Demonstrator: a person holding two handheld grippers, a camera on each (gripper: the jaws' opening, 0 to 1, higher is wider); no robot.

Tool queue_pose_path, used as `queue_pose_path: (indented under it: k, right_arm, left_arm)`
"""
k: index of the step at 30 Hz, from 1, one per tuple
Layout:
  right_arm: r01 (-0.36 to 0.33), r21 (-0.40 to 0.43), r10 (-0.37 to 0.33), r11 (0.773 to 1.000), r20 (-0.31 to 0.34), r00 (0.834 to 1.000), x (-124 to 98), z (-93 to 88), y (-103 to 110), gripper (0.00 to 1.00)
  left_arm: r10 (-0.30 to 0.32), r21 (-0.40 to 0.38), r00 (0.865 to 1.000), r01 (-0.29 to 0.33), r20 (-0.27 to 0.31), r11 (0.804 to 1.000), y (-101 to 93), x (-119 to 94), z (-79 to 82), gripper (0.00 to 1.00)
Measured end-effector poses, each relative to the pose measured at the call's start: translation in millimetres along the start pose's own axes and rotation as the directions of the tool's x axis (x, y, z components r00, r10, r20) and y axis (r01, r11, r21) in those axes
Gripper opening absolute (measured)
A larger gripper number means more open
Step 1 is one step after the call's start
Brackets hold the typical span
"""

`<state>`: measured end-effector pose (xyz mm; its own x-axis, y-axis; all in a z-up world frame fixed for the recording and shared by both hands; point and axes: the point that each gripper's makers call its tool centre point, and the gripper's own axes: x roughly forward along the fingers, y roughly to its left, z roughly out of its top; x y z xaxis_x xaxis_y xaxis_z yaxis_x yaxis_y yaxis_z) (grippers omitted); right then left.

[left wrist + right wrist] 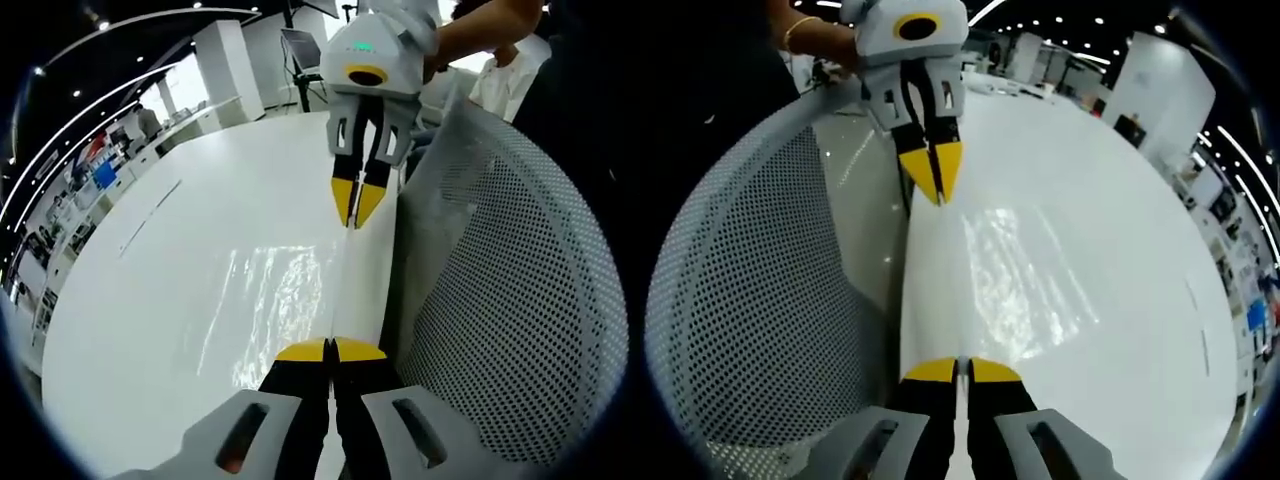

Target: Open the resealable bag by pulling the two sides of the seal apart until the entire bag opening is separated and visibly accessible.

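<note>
Left gripper view: the left gripper, jaws clenched on the near end of the bag's top edge, looks along that edge toward the right gripper, which is clenched on the far end. The bag, white with a dotted face, hangs to the right of this line over the white surface; a smooth white strip of it is stretched between the two grippers. A person's forearm shows behind the far gripper.

Right gripper view: the same line seen from the other end, with the right gripper near and the left gripper far, the dotted face now on the left and the strip between.

The long axis of the seal runs straight from one gripper to the other, each holding an opposite end, neither nearer the middle. Judged from this, a pull along that axis only tightens the seal; parting the two sides calls for motion across it. Whether each grip takes one side or both cannot be told
</note>
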<state>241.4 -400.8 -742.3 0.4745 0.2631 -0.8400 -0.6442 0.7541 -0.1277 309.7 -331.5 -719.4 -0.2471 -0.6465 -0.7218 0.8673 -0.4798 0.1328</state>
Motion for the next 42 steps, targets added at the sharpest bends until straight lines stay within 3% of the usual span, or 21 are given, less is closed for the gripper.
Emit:
queue_pose_path:
  k: [3, 7, 10, 12, 15, 20, 23, 28, 42]
  right_arm:
    - [0.011, -0.029, -0.012, 1.0, -0.031, 0.999, 0.9, -6.2, -0.4, 0.0]
    - [0.012, -0.015, -0.012, 1.0, -0.016, 1.0, 2.5, -4.9, 1.8, 0.0]
    - [0.016, 0.015, -0.016, 1.0, -0.018, 1.0, 3.5, -5.5, 0.4, 0.0]
    - [0.005, 0.084, -0.004, 0.996, -0.015, 1.0, 4.4, -7.2, 1.6, 0.0]
    - [-0.009, 0.081, 0.01, 0.997, -0.023, 1.0, 4.7, -7.6, 5.5, 0.01]
    - [-0.003, 0.097, -0.002, 0.995, 0.052, 0.999, 0.3, 12.8, 7.4, 0.1]
    - [-0.011, 0.115, 0.0, 0.993, 0.098, 0.995, -1.8, 28.0, 6.8, 0.09]
    - [0.0, 0.118, -0.015, 0.993, 0.12, 0.993, -0.6, 36.8, 0.0, 0.08]
    - [-0.007, 0.131, -0.006, 0.991, 0.098, 0.995, 22.9, 29.9, -1.0, 0.04]
  left_arm:
    - [0.008, 0.025, 1.0, -0.007, -0.009, 1.0, 0.8, -1.3, -0.1, 0.0]
    - [0.009, 0.007, 1.0, -0.009, -0.005, 1.0, 1.6, -3.0, -1.5, 0.0]
    - [0.003, 0.013, 1.0, -0.003, -0.011, 1.0, -1.7, -1.7, -1.9, 0.0]
    - [0.002, 0.018, 1.0, -0.001, -0.026, 1.0, -2.6, 0.4, -1.3, 0.0]
    - [0.009, 0.065, 0.999, -0.006, -0.041, 0.998, -1.8, 1.0, 0.1, 0.0]
    - [0.01, 0.089, 0.999, -0.006, -0.037, 0.996, -2.1, 1.5, 2.1, 0.0]
    - [0.004, 0.12, 0.999, 0.001, -0.044, 0.993, -5.9, 3.0, 3.6, 0.0]
    - [-0.006, 0.168, 0.998, 0.016, -0.062, 0.986, -10.3, 4.8, 1.3, 0.0]
    - [0.006, 0.166, 0.999, 0.001, -0.042, 0.986, -4.2, 2.6, 6.0, 0.0]
